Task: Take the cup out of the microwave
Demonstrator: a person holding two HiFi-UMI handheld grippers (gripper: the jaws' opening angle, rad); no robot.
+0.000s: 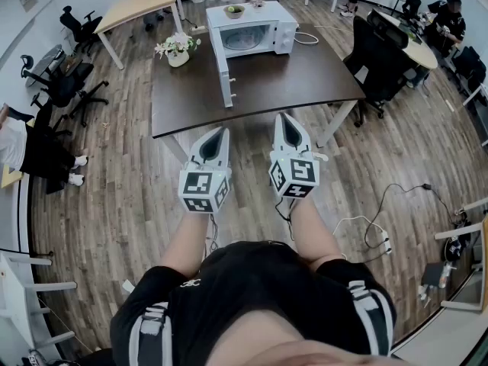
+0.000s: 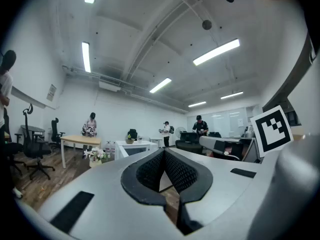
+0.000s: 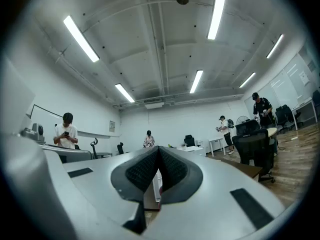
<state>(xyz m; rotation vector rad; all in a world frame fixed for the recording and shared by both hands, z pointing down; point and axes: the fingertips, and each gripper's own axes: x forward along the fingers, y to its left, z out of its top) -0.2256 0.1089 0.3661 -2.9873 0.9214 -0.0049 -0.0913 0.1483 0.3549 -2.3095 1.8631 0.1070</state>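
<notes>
Left of the microwave point(image 1: 252, 30), which stands on the dark worktop point(image 1: 305, 82), a pot of flowers point(image 1: 177, 49) sits clear of the door's swing, so it should not hinder the reach. Well short of the microwave, on the person's side and facing its left half, the left gripper point(image 1: 221, 133) is held about level with its jaws clenched on nothing. With no job to do yet, it is probably just being carried in a resting pose. From the microwave's left side the door point(image 1: 223, 75) stands wide open, swung out toward the person, which leaves the cavity free to enter from the front. The cup should be inside that cavity, but the opening is too small in the head view to make it out, and neither gripper view shows it plainly. On top of the microwave sits a green bowl point(image 1: 235, 10), out of the way of any reach. Equally short of the microwave, facing its right half, the right gripper point(image 1: 285, 120) has its jaws pressed together and empty, tipped slightly up. It would have to open before it could take the cup. Right of the microwave a black chair point(image 1: 374, 59) blocks that side, so the front looks the easier approach.
</notes>
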